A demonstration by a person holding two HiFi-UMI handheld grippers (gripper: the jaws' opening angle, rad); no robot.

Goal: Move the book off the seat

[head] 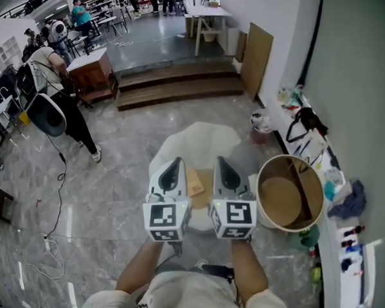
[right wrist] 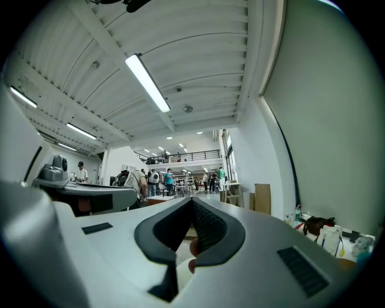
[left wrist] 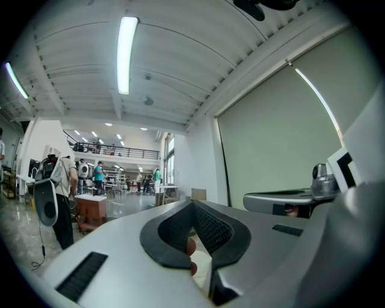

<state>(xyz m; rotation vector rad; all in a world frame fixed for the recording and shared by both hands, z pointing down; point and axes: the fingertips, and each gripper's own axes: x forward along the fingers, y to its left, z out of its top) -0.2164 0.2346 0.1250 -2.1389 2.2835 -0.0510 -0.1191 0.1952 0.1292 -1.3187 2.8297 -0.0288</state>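
In the head view a thin brown book [head: 200, 183] lies on a white rounded seat [head: 200, 139] just in front of me. My left gripper [head: 172, 169] and right gripper [head: 224, 168] are held level side by side above the seat, one on each side of the book, partly covering it. Both pairs of jaws are shut with nothing between them; the left gripper [left wrist: 193, 205] and the right gripper [right wrist: 192, 202] show their dark pads meeting at the tip. Whether either gripper touches the book I cannot tell.
A round wooden tub-like table [head: 290, 194] stands right beside the seat. Bags and small clutter [head: 309, 134] line the right wall. Wooden steps [head: 177, 82] lie ahead. A person with a backpack [head: 51, 91] stands at the left, and a cable [head: 60, 195] trails over the marble floor.
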